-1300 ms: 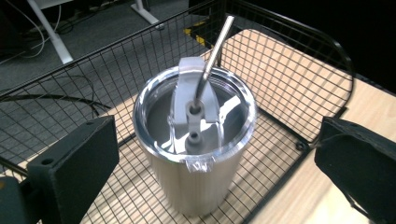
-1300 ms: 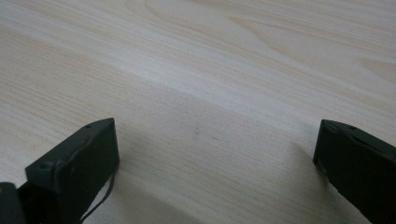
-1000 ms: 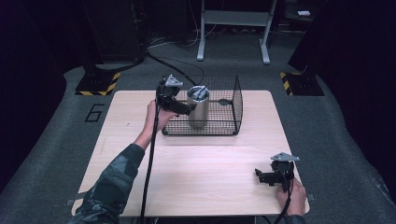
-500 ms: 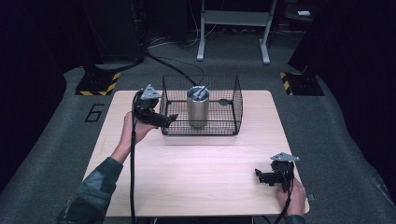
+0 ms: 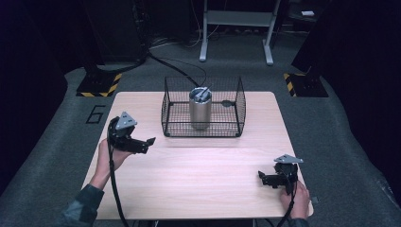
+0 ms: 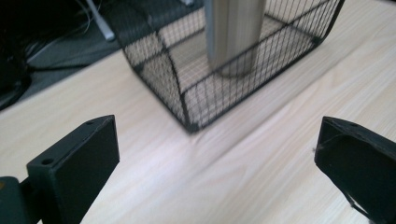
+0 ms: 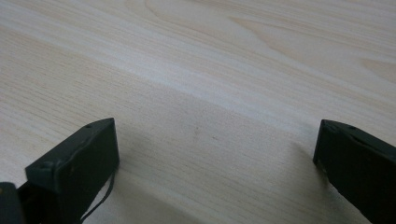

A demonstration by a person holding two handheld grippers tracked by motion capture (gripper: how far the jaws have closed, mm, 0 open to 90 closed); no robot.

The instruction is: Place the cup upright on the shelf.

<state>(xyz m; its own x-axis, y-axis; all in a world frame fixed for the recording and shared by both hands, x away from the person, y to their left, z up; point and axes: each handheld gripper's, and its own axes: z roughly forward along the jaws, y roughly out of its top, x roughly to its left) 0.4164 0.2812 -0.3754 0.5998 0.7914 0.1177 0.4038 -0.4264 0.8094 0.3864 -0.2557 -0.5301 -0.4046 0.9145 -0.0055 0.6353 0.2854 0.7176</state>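
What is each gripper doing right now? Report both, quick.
Left gripper: open, holding nothing, beside the wire basket.
Right gripper: open, holding nothing, low over the table.

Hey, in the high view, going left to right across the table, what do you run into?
Left gripper, jaws open → wire basket with the metal tumbler standing inside it → right gripper, jaws open, near the table's front right corner.

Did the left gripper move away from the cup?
Yes. The left gripper was at the cup in the basket a second ago; now it is back toward the person, left of the basket, open.
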